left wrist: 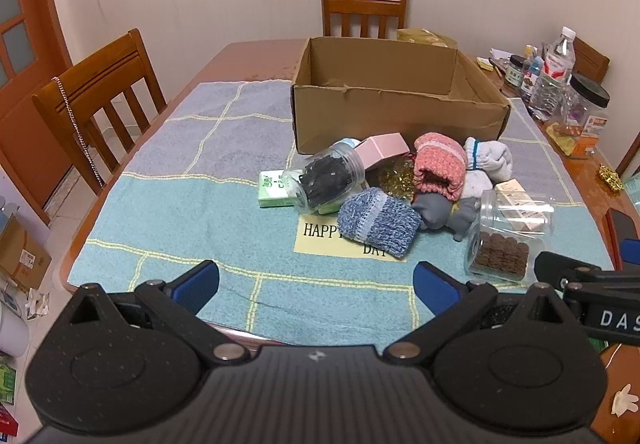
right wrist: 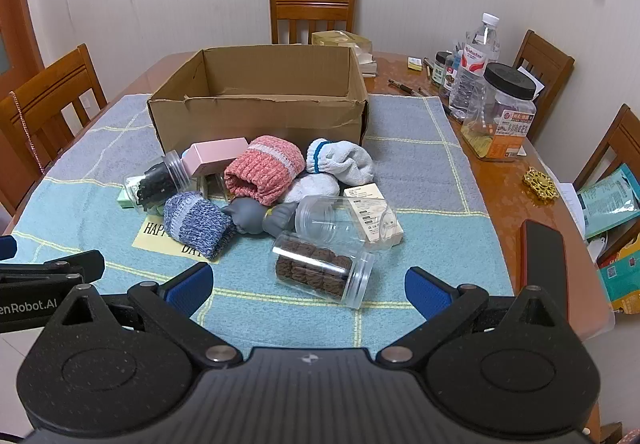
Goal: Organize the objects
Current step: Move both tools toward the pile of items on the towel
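Note:
An empty open cardboard box (left wrist: 396, 111) (right wrist: 256, 115) stands on a blue towel. In front of it lies a pile: a blue knit sock roll (left wrist: 378, 222) (right wrist: 198, 224), a pink sock roll (left wrist: 440, 165) (right wrist: 264, 167), white socks (left wrist: 490, 157) (right wrist: 344, 161), a pink box (left wrist: 382, 147) (right wrist: 218, 159), a jar of black bits (left wrist: 326, 179) (right wrist: 158, 181), a jar of brown biscuits (left wrist: 502, 254) (right wrist: 320, 270), an empty clear jar (right wrist: 344, 222) and a grey cat toy (left wrist: 440, 211) (right wrist: 256, 217). My left gripper (left wrist: 316, 286) and right gripper (right wrist: 308, 286) are open and empty, near the table's front edge.
Wooden chairs (left wrist: 100, 99) (right wrist: 312, 15) stand around the table. Bottles and a black-lidded jar (left wrist: 588, 111) (right wrist: 502, 111) crowd the right side. A gold ornament (right wrist: 540, 183) and a phone (right wrist: 544, 264) lie on the bare wood at right.

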Motion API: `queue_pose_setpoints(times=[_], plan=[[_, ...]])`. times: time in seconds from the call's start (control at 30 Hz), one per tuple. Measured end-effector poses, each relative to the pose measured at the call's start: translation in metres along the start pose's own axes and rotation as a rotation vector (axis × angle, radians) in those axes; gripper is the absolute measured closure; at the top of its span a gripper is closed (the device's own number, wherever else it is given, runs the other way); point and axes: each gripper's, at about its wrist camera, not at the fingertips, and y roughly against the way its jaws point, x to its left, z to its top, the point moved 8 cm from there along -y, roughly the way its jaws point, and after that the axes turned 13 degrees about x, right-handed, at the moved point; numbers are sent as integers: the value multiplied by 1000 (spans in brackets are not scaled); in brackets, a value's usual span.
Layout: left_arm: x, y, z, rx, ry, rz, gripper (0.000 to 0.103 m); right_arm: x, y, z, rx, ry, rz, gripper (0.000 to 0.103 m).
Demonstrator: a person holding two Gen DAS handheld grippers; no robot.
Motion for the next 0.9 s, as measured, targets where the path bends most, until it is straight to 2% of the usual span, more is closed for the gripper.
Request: queue_pose_setpoints(times=[0.4,0.9], plan=[[1,-1,-1,-20,5,-22,1,2,1,-2,-2,-1,-7,0],[-11,1,-6,-49,-61,-58,1,-4,1,-15,-14,-20,-2,0]])
